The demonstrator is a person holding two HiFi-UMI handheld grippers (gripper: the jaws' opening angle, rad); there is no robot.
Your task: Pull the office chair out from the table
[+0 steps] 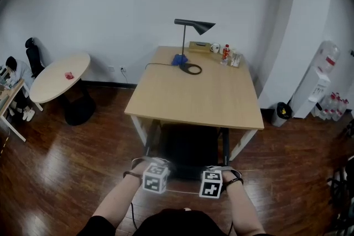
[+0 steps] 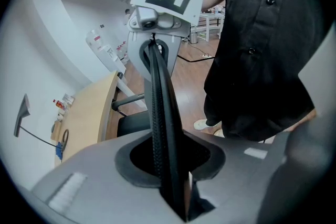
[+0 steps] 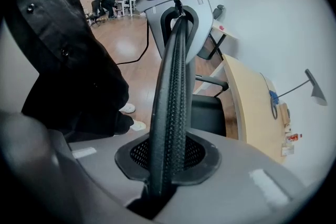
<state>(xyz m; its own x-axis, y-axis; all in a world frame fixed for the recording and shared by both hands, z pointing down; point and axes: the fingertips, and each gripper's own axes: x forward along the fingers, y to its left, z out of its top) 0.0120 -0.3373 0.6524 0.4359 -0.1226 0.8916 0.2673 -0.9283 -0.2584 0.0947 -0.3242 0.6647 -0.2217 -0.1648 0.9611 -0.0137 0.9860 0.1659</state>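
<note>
Gripping the office chair (image 1: pixel 188 146) back, your left gripper (image 1: pixel 151 166) & right gripper (image 1: pixel 217 172) jaws squeeze its top edge; seat's under the surface (image 1: pixel 193 91)

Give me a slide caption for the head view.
The left gripper and right gripper grip the chair back at the table.
</note>
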